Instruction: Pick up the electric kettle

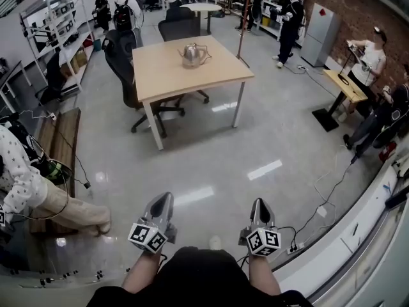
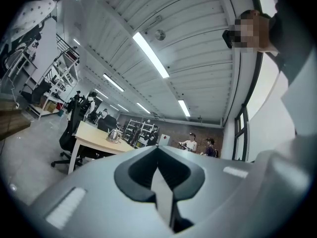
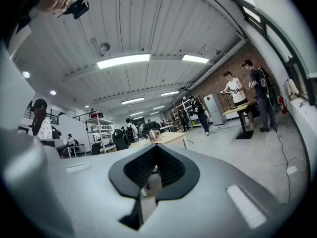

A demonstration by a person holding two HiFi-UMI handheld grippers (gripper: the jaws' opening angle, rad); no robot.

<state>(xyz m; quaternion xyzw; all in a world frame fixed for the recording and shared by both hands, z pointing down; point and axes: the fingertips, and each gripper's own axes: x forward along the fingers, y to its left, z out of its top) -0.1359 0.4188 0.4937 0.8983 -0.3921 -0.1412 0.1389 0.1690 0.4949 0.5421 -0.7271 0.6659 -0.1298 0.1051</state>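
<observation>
The pale grey floor (image 1: pixel 192 165) fills most of the head view, glossy under the ceiling lights. A brick wall (image 1: pixel 358 11) closes off the far right, with a tall white refrigerator (image 1: pixel 317 34) standing against it. Metal shelving (image 1: pixel 54 34) lines the far left.

In the upper middle stands the light wooden surface (image 1: pixel 169 75) on white legs, well apart from the person who holds the tongs. A black office chair (image 1: pixel 120 56) is drawn up at its left side. Further left a low wooden bench (image 1: pixel 61 139) carries loose cables, and a seated person's leg (image 1: pixel 57 206) stretches out just beside it. At the right, a small standing desk (image 1: pixel 345 85) has several people gathered near it.

At the bottom of the head view, the left tongs (image 1: pixel 165 198) and the right tongs (image 1: pixel 258 203) are held side by side, both aimed toward the surface. Each gripper view shows its dark jaw pads meeting at the tip with nothing between them, so both are closed and empty.

The electric kettle (image 1: pixel 192 55), of bright metal, stands upright and alone on the far middle of the surface, far from both tongs. In both gripper views it appears small, just above the jaw tips.

The left tongs carry a marker cube (image 1: pixel 148 237), and the right tongs carry a second cube (image 1: pixel 264 242).
</observation>
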